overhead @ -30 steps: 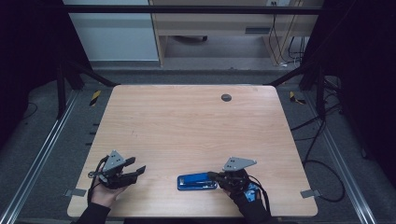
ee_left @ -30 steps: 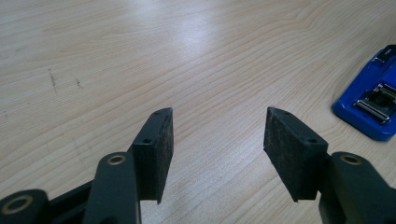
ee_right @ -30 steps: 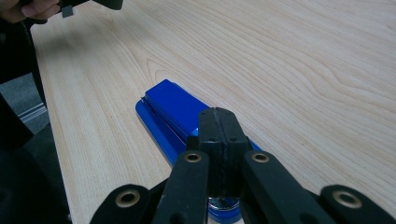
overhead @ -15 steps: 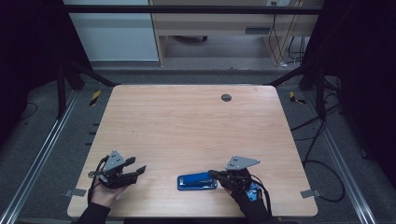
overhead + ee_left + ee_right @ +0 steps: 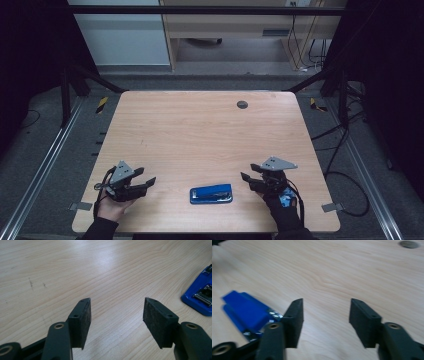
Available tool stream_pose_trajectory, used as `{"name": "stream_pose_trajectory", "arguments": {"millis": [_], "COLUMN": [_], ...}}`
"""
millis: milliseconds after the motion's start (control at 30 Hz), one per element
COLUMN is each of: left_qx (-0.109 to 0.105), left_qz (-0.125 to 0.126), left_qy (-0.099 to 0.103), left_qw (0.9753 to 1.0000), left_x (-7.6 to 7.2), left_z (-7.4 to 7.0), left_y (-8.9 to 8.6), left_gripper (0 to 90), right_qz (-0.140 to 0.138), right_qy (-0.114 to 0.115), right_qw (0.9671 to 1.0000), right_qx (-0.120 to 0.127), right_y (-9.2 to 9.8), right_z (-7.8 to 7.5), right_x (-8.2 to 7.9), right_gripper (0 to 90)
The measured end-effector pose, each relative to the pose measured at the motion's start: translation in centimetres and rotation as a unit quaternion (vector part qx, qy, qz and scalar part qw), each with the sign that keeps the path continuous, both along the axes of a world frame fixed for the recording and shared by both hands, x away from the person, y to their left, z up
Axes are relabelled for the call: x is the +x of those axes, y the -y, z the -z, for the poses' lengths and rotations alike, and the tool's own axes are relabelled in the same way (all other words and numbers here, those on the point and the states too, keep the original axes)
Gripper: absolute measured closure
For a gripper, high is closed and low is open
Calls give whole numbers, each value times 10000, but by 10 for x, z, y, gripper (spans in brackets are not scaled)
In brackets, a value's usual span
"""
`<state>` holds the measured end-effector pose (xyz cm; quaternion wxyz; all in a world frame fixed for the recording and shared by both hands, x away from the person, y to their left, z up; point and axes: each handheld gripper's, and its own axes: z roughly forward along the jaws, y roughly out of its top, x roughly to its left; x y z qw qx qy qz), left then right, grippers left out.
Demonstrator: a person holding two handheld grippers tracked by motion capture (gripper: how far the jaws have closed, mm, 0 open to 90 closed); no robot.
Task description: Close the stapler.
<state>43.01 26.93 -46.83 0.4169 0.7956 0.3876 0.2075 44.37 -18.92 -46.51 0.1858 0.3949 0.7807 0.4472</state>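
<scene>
Both claws are sitting wide open right now and neither one is gripping anything. The right gripper point(image 5: 248, 181) is hovering near the front edge of the table point(image 5: 200, 130), jaws spread with bare wood showing between them. In the right gripper view the gap point(image 5: 326, 322) is holding nothing at all, and the blue stapler point(image 5: 247, 312) is lying just beside the outside of one jaw, so close that I can't tell whether it's brushing it or not. From above, the stapler point(image 5: 211, 193) is lying flat on the near part of the table, roughly in the middle between the two hands, long side running left to right, a little way in from the front edge.

The left gripper point(image 5: 146, 179) is resting over the near left corner, pointing right toward the stapler, well apart from it. In the left gripper view its pads point(image 5: 83, 322) are standing far apart over plain wood, and one end of the stapler point(image 5: 200, 298) is peeking in at the side, metal part showing.

Room-wise, the whole far half of the table is lying open, apart from a small dark round disc point(image 5: 242, 104) sitting near the far edge, right of centre. Both hands are working close to the near edge.
</scene>
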Motion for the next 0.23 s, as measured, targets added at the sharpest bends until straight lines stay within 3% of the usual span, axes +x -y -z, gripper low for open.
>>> {"name": "stream_pose_trajectory", "arguments": {"millis": [133, 233], "left_qx": [29, 54], "left_qz": [-70, -161], "left_qy": [-5, -20], "left_qw": [10000, 9999], "left_x": [2, 4], "left_z": [1, 1], "left_y": [-2, -3], "left_gripper": [348, 329], "right_qz": [353, 581], "right_qy": [-88, -154], "right_qw": [9989, 9964], "right_qx": [-284, -597], "right_y": [16, 28], "right_z": [5, 8], "right_x": [8, 13], "right_gripper": [309, 290]}}
